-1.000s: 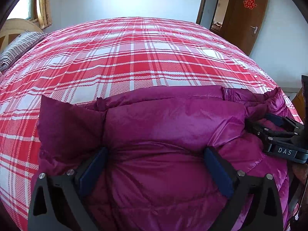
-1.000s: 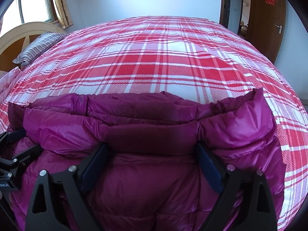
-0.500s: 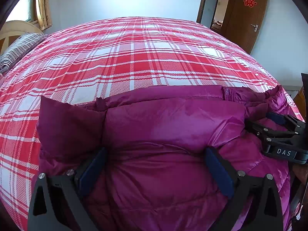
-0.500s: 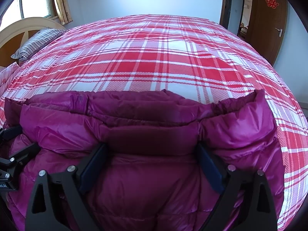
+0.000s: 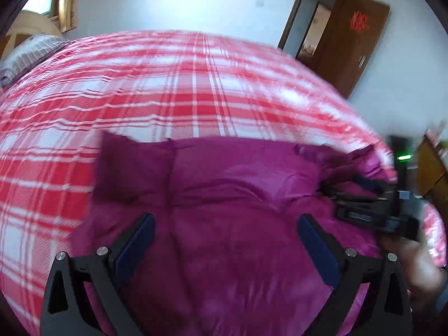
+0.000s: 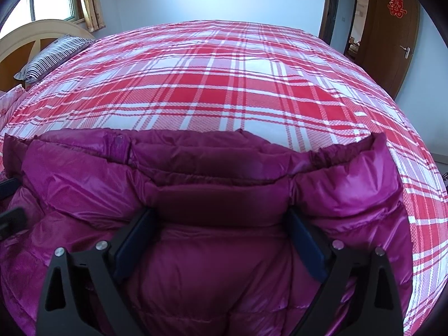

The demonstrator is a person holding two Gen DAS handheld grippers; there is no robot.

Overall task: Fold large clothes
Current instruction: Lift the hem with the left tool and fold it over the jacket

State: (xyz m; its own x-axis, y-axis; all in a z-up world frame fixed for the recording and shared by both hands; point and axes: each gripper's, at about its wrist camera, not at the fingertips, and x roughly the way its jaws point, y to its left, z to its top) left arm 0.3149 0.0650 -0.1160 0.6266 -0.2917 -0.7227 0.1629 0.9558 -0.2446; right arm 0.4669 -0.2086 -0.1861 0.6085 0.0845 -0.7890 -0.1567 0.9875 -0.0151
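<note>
Item: magenta down jacket (image 6: 224, 173), puffy and quilted, lying at the near edge of the plaid bedspread (image 6: 224, 84), bunched under both our tools.

Left gripper (image 5: 226, 232): jaws spread wide, padding bulging up between them; we cannot tell whether the pads press the cloth or merely straddle it.

Right gripper (image 6: 221, 229): jaws likewise wide, set either side of a raised fold of quilting; contact looks likely, but no pinched grip shows.

Bearing: the jacket's long axis runs side to side across both views, its far edge ahead of the fingers, open bedspread beyond. The two tools sit side by side along it, neither plainly nearer.

Obscured: the left wrist view is motion-blurred; the jacket's near part is cut off below both frames; sleeves and hem are indistinguishable.
</note>
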